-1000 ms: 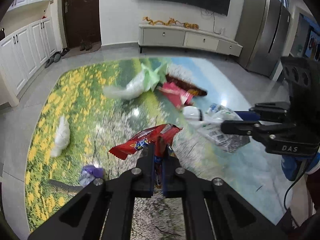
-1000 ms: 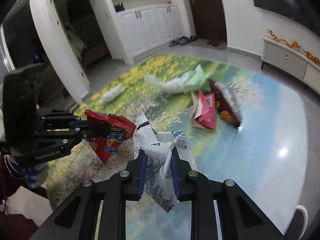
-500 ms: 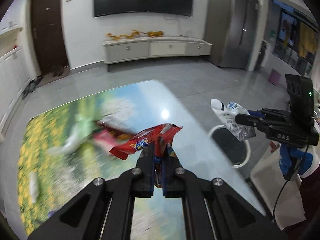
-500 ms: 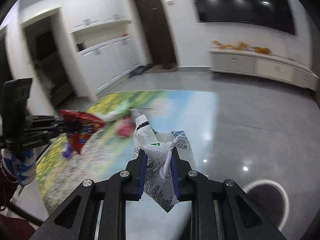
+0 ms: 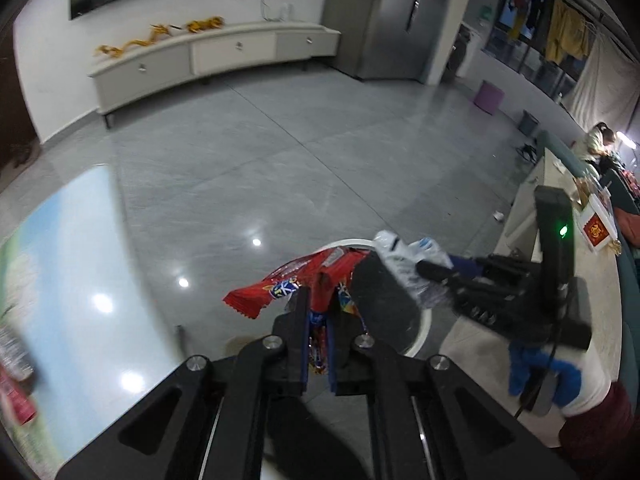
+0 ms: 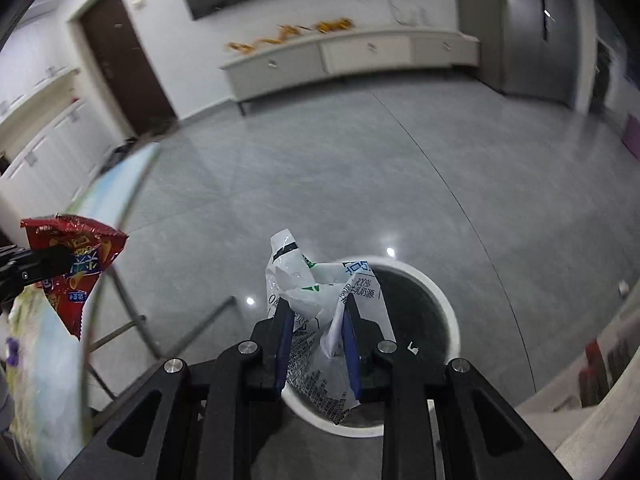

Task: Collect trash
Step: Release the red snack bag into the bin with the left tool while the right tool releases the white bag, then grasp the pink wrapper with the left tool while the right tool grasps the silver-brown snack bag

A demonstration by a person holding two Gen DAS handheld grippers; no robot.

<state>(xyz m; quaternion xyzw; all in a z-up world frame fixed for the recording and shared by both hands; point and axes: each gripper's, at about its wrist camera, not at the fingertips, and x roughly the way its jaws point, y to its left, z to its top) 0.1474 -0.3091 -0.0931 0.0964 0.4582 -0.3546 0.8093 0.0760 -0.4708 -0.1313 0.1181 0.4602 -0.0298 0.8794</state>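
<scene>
My left gripper (image 5: 318, 296) pinches a red snack wrapper (image 5: 280, 284), and its jaws are opening slightly with the wrapper still between the pads. It hangs at the near edge of a white round bin (image 5: 424, 324) with a dark inside. My right gripper (image 6: 316, 300) is shut on a crumpled white printed bag (image 6: 304, 280) and hovers over the bin's rim (image 6: 448, 312). From the left wrist, the right gripper (image 5: 424, 268) reaches in from the right with the white bag (image 5: 400, 256) above the bin. The right wrist view shows the red wrapper (image 6: 76, 256) at far left.
The table with the landscape-printed top (image 5: 60, 280) lies to the left, its metal legs (image 6: 132, 320) beside the bin. A light counter (image 5: 532, 240) borders the right. Grey tiled floor stretches to a low white cabinet (image 5: 208, 56) and a purple stool (image 5: 488, 96).
Both grippers have swung right, away from the littered printed table and over to the white bin, each still carrying its piece of trash.
</scene>
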